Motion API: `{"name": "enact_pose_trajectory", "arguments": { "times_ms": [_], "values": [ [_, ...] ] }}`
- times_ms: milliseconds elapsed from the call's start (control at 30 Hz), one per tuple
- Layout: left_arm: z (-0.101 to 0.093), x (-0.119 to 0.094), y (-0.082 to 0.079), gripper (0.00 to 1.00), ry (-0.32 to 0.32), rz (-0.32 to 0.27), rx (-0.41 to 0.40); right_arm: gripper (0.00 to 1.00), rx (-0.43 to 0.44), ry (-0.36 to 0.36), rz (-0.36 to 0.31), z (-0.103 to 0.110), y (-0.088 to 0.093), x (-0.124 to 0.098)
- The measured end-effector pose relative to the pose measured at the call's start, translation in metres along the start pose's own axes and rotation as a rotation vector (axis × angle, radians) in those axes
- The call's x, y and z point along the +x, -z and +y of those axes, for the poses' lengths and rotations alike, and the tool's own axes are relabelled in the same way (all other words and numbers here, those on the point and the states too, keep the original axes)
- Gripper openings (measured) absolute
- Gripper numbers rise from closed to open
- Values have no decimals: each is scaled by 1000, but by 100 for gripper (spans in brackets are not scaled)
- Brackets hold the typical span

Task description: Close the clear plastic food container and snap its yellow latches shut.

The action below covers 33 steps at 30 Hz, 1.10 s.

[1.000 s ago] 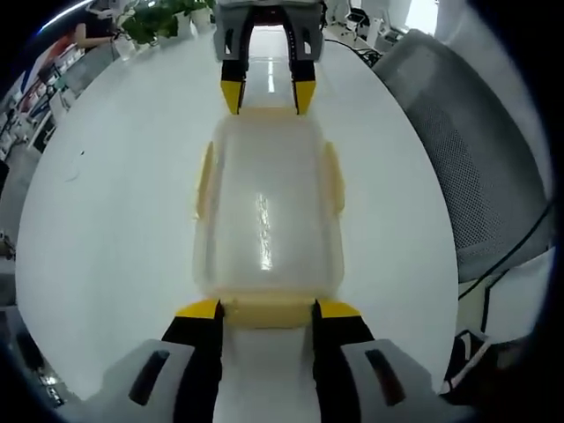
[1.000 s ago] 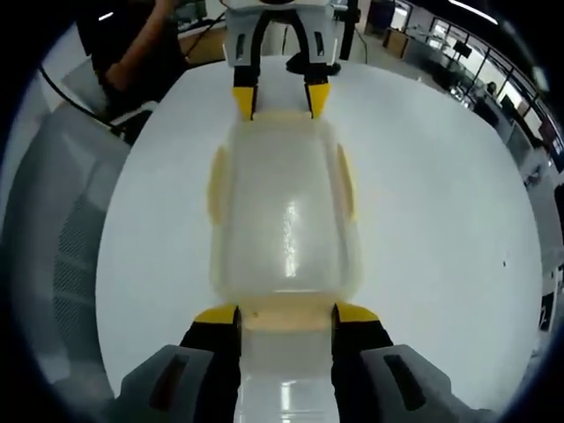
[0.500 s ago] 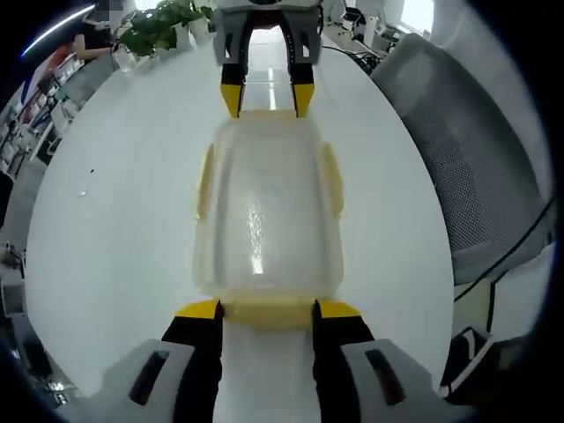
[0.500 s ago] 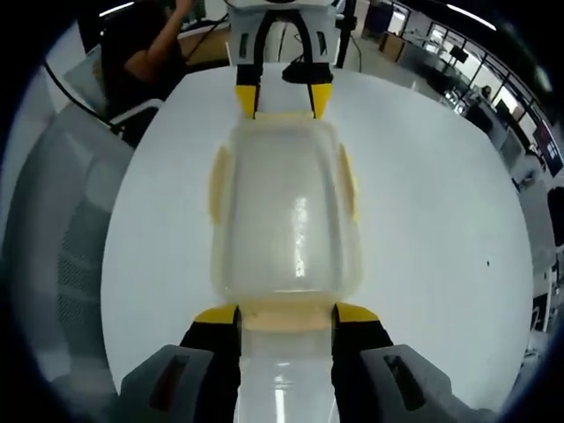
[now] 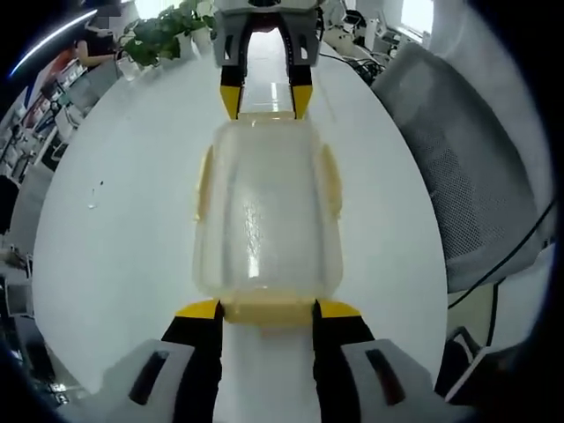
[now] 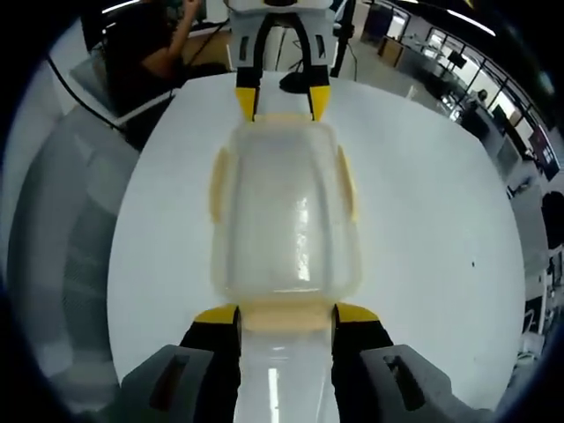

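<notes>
Container (image 5: 267,220) sits mid-frame on the white table (image 5: 115,229), lid on, barely shifted since a second ago. Left gripper (image 5: 267,310) and right gripper (image 6: 285,315) each bracket an end latch, jaws apart; latching looks unfinished.

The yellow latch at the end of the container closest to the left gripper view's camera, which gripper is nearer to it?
Left. The left gripper straddles that yellow latch; the right gripper sits at the container's opposite end.

Container (image 5: 266,211) contents unclear through cloudy lid — end latch (image 6: 286,315) contact with claw tips unclear.
</notes>
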<state>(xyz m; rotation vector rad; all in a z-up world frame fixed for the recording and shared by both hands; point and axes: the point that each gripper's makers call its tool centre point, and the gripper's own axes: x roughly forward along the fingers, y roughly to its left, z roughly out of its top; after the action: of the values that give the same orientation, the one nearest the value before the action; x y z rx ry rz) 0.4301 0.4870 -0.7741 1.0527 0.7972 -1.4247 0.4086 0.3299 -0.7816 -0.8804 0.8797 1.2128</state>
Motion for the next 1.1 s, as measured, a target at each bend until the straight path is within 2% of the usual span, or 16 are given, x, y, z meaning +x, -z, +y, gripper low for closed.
{"name": "enact_pose_trajectory", "arguments": {
  "times_ms": [367,1100],
  "values": [
    [0,-8,-17,39,-12,-14,6,39,-18,11,3,-1,5,-20],
    [0,1,-49,39,-5,-36,20,39,-7,12,18,3,34,-39]
  ]
}}
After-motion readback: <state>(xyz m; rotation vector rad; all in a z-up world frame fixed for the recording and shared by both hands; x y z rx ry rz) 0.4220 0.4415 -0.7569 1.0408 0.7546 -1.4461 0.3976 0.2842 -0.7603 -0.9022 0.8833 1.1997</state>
